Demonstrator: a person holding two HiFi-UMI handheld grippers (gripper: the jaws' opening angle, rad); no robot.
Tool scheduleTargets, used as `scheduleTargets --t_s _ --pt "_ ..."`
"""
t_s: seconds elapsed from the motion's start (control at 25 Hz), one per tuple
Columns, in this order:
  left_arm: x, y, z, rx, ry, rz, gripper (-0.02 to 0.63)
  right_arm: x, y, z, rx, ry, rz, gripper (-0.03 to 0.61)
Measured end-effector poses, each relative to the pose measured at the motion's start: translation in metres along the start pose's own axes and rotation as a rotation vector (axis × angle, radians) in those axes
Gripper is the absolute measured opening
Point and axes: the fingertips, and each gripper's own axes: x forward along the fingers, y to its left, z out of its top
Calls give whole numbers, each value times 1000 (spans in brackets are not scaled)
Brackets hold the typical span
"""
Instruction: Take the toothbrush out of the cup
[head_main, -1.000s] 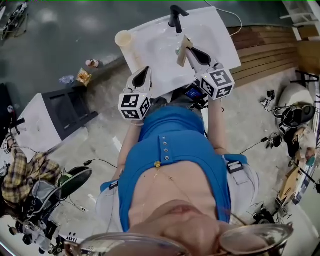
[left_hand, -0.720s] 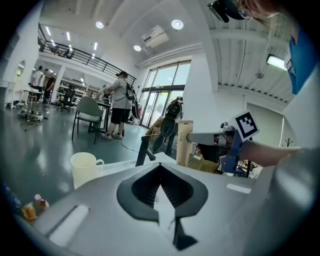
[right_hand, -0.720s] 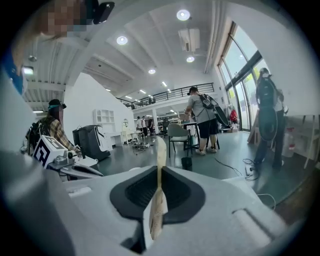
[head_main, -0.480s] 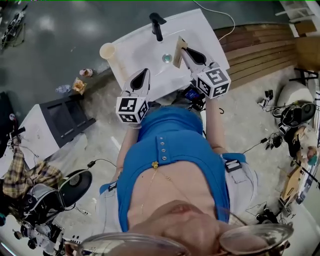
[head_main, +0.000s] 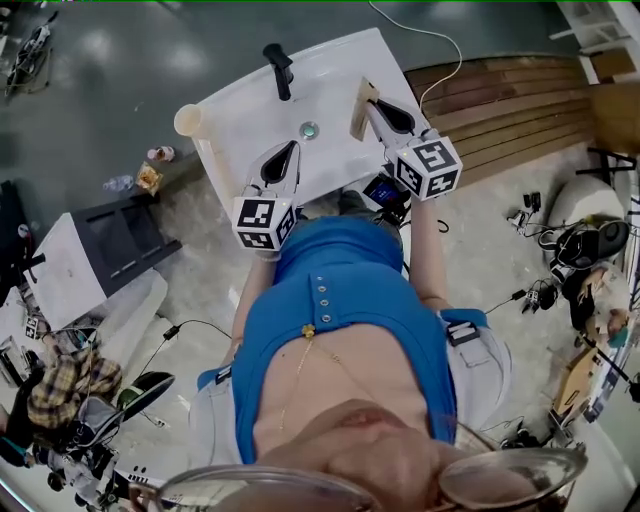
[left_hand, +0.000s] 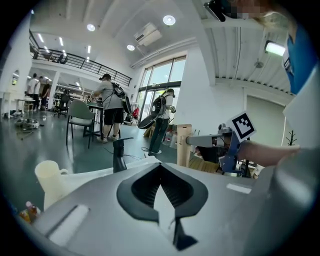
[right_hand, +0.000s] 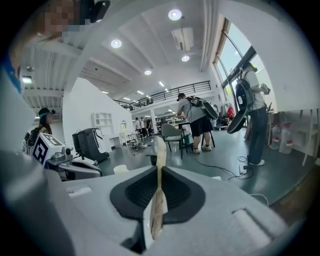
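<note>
Toothbrush (head_main: 361, 106) in right gripper (head_main: 372, 110) above sink (head_main: 245, 115)

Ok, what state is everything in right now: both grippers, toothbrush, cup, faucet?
Left gripper: shut, empty.
Right gripper: shut on the toothbrush.
Toothbrush: out of the cup, held over the sink.
Cup: upright at the sink's corner, nothing sticking out.
Faucet: no water visibly running.

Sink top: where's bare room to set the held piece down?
Free: the sink top between cup and faucet, and its far right corner beyond the right gripper, shut on a tan strip. Basin around the drain is bare too. Crowded: near edge, under the left gripper.
</note>
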Motion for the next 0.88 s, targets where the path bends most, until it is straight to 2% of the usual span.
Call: scheduleTargets --t_s 0.16,0.52,0.88 --pt "17 -16 3 26 2 9 2 -11 -26 -4 6 8 -3 23" --pt "48 -50 6 14 -1 47 2 -31 -76 -12 -9 56 9 21" --pt "52 -66 -6 -14 13 97 2 -43 -109 -32 -33 140 -13 21"
